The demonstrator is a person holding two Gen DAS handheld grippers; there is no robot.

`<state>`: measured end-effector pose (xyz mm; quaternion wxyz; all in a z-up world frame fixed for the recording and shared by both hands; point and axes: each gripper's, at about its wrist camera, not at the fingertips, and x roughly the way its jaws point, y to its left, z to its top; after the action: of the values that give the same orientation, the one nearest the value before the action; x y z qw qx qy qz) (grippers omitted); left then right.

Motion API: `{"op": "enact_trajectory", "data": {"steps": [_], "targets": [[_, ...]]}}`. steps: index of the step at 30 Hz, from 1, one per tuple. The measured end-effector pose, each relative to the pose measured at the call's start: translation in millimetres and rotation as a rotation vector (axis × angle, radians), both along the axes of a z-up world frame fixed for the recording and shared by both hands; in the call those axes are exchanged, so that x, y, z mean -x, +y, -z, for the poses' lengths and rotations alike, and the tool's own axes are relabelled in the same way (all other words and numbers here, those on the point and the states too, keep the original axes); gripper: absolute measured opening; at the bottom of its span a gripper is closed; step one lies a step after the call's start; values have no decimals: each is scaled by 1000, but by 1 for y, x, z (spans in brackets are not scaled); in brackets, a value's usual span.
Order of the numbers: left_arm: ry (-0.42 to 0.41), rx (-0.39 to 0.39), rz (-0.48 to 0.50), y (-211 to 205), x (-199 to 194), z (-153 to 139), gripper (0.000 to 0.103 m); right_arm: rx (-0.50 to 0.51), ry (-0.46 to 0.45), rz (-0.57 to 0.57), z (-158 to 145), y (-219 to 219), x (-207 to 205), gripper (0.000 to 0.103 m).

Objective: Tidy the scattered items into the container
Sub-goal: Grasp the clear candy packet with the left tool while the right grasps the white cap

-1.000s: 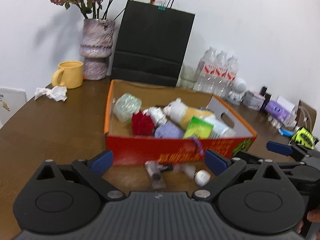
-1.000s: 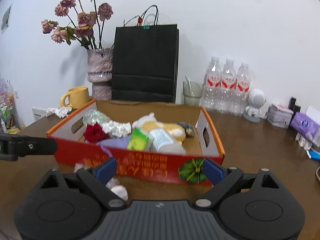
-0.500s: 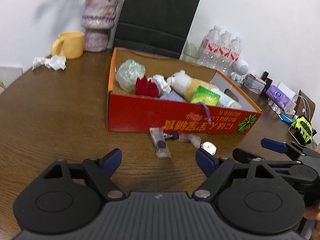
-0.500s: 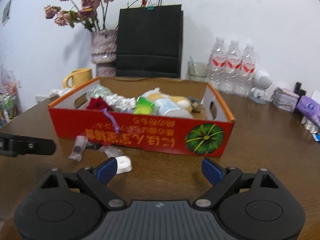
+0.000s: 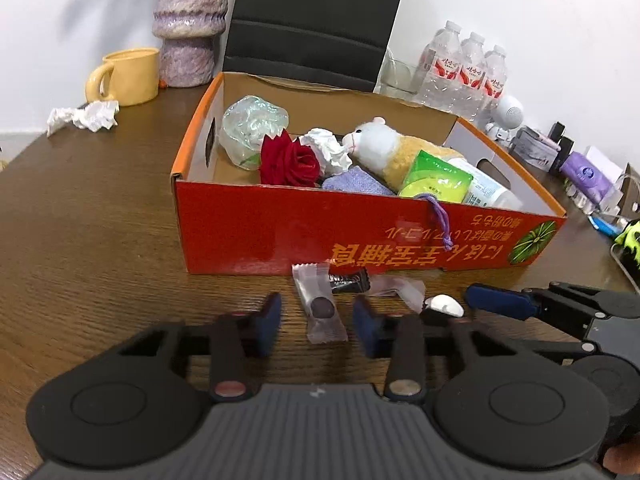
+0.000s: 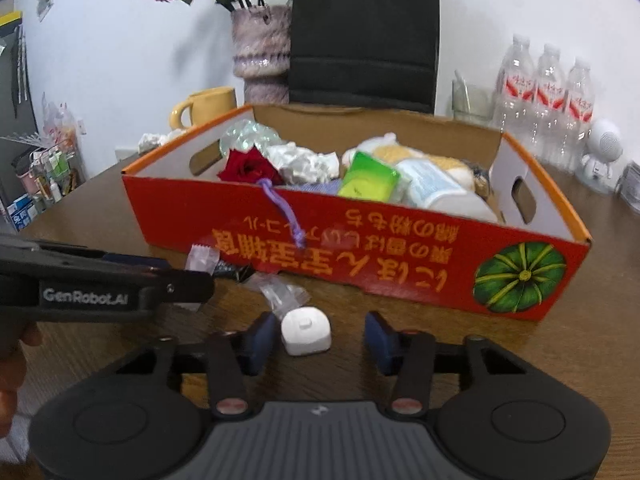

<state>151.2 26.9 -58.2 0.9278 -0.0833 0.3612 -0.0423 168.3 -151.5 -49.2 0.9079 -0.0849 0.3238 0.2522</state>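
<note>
A red cardboard box [image 5: 280, 232] [image 6: 400, 256] holds a rose, a plush toy, a green packet and other items. In front of it lie a clear candy wrapper with a dark sweet [image 5: 320, 308], a dark wrapper [image 5: 348, 280], a crumpled clear wrapper [image 6: 280, 292] and a small white case [image 6: 306, 330] [image 5: 444, 304]. My left gripper [image 5: 316, 320] is open, its fingers on either side of the clear candy wrapper. My right gripper [image 6: 316, 336] is open, its fingers on either side of the white case.
A yellow mug [image 5: 128, 76], crumpled tissue [image 5: 84, 116], a purple vase [image 5: 188, 20] and a black bag [image 5: 316, 20] stand behind the box. Water bottles [image 6: 548, 100], a white robot figure [image 6: 600, 156] and small items line the back right. A wooden table [image 5: 80, 220] lies under all.
Both grippers have dropped low toward the table and moved in on the loose items. Their fingers have narrowed and now straddle the candy wrapper and the white case.
</note>
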Motion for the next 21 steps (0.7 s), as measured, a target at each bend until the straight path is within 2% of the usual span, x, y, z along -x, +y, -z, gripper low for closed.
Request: {"op": "enact_trajectory", "data": {"steps": [1, 10, 15, 21], "targets": [[-2, -7, 1, 0, 0, 1, 18, -7, 3, -4, -1, 0, 1, 25], [-41, -53, 24, -3, 14, 2, 15, -9, -11, 16, -3, -6, 12, 25], [-88, -74, 36, -1, 28, -4, 15, -48, -27, 35, -11, -18, 22, 25], [-193, -75, 52, 6, 47, -35, 15, -126, -74, 68, -43, -42, 26, 25]]}}
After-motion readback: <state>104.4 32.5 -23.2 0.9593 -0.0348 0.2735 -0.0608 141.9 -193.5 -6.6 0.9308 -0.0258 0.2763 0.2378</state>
